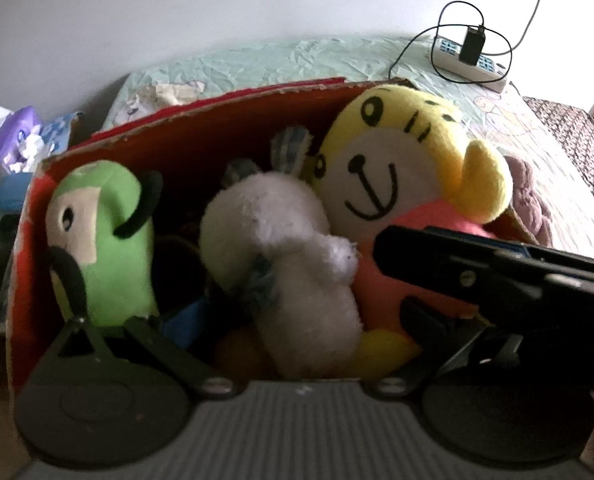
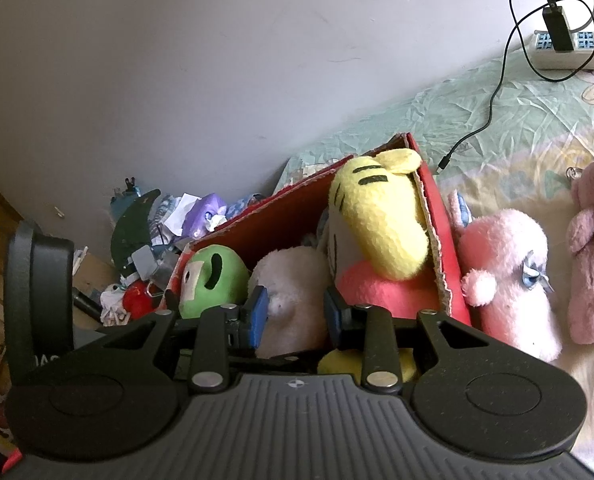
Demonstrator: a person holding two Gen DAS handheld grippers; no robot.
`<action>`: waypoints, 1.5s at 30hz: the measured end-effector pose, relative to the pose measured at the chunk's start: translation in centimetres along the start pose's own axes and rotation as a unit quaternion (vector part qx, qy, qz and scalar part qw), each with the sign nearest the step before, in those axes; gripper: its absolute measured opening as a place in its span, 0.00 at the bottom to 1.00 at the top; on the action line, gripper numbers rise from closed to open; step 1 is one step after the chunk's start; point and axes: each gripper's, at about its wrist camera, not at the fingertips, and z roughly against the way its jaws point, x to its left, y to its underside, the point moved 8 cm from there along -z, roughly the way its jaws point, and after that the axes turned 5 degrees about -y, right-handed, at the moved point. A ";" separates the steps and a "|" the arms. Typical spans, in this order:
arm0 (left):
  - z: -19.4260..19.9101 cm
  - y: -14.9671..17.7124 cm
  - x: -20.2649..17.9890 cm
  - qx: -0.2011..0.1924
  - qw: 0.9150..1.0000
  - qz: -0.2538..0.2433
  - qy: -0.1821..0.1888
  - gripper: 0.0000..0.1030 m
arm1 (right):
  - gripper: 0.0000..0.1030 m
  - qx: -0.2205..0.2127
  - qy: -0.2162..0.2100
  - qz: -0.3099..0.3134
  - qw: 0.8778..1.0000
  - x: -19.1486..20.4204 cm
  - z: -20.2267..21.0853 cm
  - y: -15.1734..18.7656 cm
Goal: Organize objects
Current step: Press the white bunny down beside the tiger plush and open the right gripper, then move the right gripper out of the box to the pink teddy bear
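Bed: pink plush beside box, right view only.

Fuzzy cloth stuffed toys, a white one woolly and a green one smoother, fill a rough-edged red cardboard box on a crinkled, faintly glossy bedsheet, beside a fluffy pink plush toy and a glossy white plastic power strip.
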 end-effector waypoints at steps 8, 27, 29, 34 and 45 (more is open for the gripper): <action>1.2 0.2 0.7 -0.008 0.999 0.027 -0.021 0.99 | 0.33 -0.002 -0.031 -0.014 0.999 -0.2 1.7 0.1; 7.6 -0.1 -0.7 -0.072 0.994 0.052 -0.060 0.99 | 0.36 -0.036 -0.068 -0.061 0.995 -5.0 9.5 0.7; 8.3 -0.3 -2.0 -0.083 0.994 0.043 -0.050 0.99 | 0.36 -0.043 -0.055 -0.077 0.995 -6.3 10.4 0.8; 9.4 -0.8 -6.5 -0.104 0.994 0.010 -0.001 0.99 | 0.36 -0.061 -0.010 -0.117 0.991 -10.2 12.5 0.8; 8.2 0.1 -17.6 -0.114 0.986 -0.086 0.086 0.92 | 0.36 -0.076 0.082 -0.189 0.976 -18.3 16.2 1.7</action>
